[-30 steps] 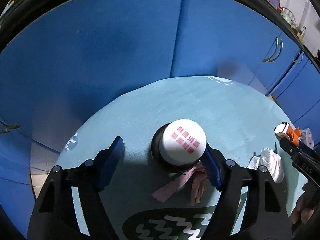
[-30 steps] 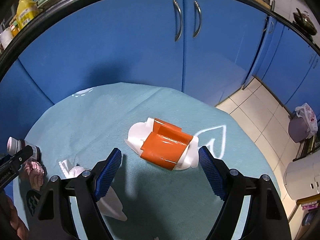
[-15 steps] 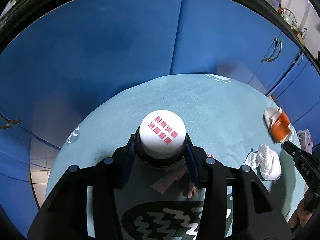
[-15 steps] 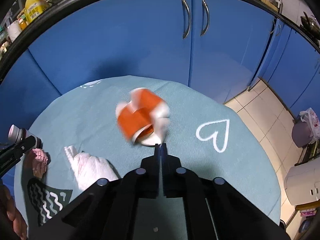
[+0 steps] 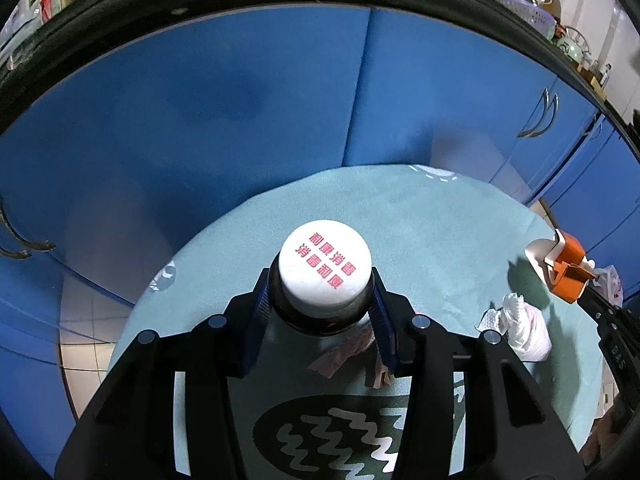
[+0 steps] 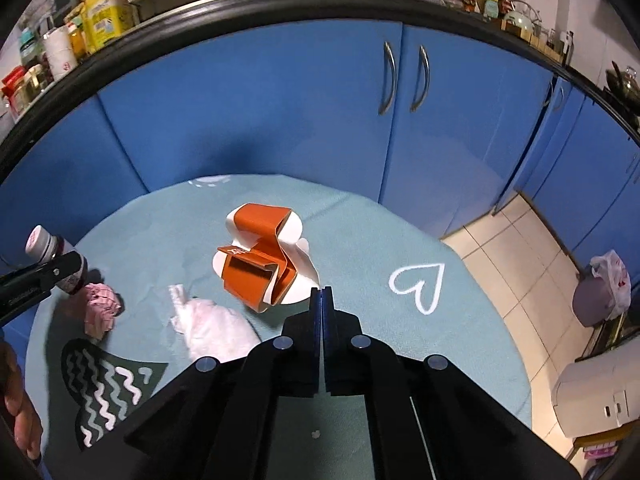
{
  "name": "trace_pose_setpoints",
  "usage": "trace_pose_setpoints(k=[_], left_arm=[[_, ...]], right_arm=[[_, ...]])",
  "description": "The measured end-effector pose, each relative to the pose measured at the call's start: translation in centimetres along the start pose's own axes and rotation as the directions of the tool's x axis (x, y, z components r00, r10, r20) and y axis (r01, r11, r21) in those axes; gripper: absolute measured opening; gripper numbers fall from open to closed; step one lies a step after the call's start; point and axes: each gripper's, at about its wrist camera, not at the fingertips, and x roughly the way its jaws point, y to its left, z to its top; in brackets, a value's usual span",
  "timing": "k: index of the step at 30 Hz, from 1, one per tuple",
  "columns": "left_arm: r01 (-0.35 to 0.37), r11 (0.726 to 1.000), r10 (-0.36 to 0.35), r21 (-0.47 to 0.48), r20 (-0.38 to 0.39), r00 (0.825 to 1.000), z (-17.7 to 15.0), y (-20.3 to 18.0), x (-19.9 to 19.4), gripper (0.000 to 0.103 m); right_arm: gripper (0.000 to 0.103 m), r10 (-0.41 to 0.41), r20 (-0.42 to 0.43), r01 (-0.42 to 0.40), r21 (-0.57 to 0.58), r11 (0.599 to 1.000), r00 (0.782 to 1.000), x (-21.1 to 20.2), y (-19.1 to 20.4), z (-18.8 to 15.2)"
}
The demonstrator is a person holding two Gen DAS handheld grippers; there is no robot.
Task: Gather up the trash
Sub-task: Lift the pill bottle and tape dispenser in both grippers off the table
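My left gripper (image 5: 318, 312) is shut on a dark bottle with a white cap (image 5: 325, 268), held above the round teal table (image 5: 420, 216); the bottle also shows in the right wrist view (image 6: 52, 256). My right gripper (image 6: 321, 294) is shut on the white edge of a crumpled orange and white paper carton (image 6: 260, 260), lifted off the table; the carton shows at the right of the left wrist view (image 5: 560, 266). A white tissue wad (image 6: 216, 326) and a pink crumpled paper (image 6: 102, 308) lie on the table.
Blue cabinet doors (image 6: 280, 120) ring the table's far side. A tiled floor (image 6: 532, 260) lies to the right with a grey bin lined with a plastic bag (image 6: 600, 296) and a white appliance (image 6: 596, 392). A counter with bottles (image 6: 96, 12) runs above.
My left gripper closed on the bottle and raised it. My right gripper closed on the carton's edge and lifted it, tipping it upright.
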Motion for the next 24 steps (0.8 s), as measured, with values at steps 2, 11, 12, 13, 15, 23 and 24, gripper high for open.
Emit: trace_pose_setpoints(k=[2, 11, 12, 13, 15, 23, 24], left_arm=[[0.001, 1.0, 0.0, -0.004, 0.008, 1.0, 0.0, 0.0, -0.5, 0.047], [0.033, 0.999, -0.034, 0.03, 0.034, 0.999, -0.7, -1.7, -3.4, 0.047], [0.037, 0.999, -0.038, 0.037, 0.036, 0.999, -0.9, -2.0, -3.6, 0.047], [0.043, 0.998, -0.045, 0.048, 0.038, 0.998, -1.1, -2.6, -4.1, 0.047], [0.052, 0.996, -0.055, 0.069, 0.043, 0.998, -1.6, -3.5, -4.8, 0.047], [0.084, 0.987, -0.094, 0.136, 0.069, 0.993, -3.2, -7.0, -8.2, 0.047], [0.087, 0.986, -0.099, 0.143, 0.075, 0.992, -3.4, -7.3, -8.7, 0.047]], right_arm=[[0.001, 0.002, 0.005, -0.002, 0.001, 1.0, 1.0, -0.6, -0.2, 0.0], [0.001, 0.006, 0.026, -0.006, 0.02, 1.0, 1.0, -4.4, -1.6, -1.3], [0.001, 0.0, 0.033, -0.001, 0.021, 1.0, 0.999, -5.0, -1.7, -1.5], [0.001, -0.002, 0.037, 0.001, 0.023, 1.0, 0.999, -5.7, -1.8, -1.7], [0.001, -0.006, 0.044, 0.005, 0.03, 1.0, 0.999, -6.8, -2.2, -2.2], [0.001, -0.034, 0.082, 0.03, 0.055, 0.998, 0.996, -11.2, -3.7, -4.0], [0.001, -0.038, 0.088, 0.033, 0.06, 0.998, 0.995, -11.9, -3.9, -4.3]])
